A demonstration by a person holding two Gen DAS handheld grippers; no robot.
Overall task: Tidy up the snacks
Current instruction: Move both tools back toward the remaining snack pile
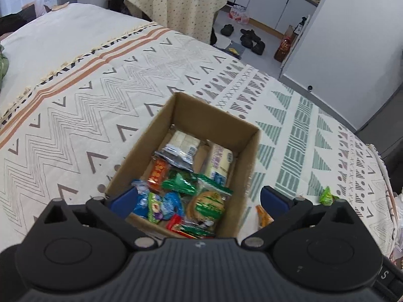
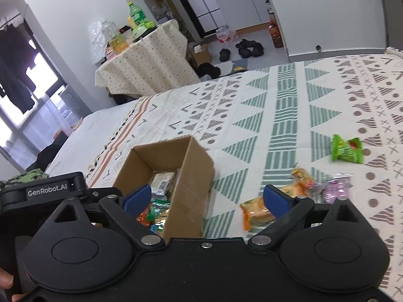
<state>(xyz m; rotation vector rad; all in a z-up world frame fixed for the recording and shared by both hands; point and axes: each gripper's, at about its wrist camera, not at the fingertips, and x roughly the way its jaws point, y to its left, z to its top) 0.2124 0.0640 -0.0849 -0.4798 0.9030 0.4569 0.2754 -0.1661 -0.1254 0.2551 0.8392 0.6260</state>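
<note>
a cardboard box (image 1: 216, 125) sits open on the bed (image 1: 100, 95), on a patterned blanket of zigzags and green triangles. it is partly filled with snacks: a pale cracker pack (image 1: 185, 142) at the far end, a white and blue pack (image 1: 218, 162) along the right wall, an orange packet (image 1: 158, 172), green wrappers (image 1: 180, 183), a round biscuit pack (image 1: 207, 205) and a blue packet (image 1: 173, 205) nearer the camera.

the left gripper (image 1: 199, 198) hangs over the near end of the box with its blue fingers (image 1: 126, 200) spread wide and nothing between them; one is at the box's left wall, the other is past the right wall, over the blanket.

the right gripper (image 2: 206, 198) hovers over the box's near right corner, its fingers (image 2: 275, 200) also spread wide and empty. the left gripper's black body shows at the left edge of that view.

loose snacks lie on the blanket to the right of the box (image 2: 176, 166): an orange bread pack (image 2: 254, 214) nearest the box, another orange packet (image 2: 302, 176) just beyond it, a pale purple packet (image 2: 336, 188) beside that, and a green packet (image 2: 347, 148) farther off, well apart from the box.

beyond the bed stands a small table with a dotted cloth (image 2: 146, 65) carrying bottles, and black shoes (image 2: 248, 47) lie on the floor.
</note>
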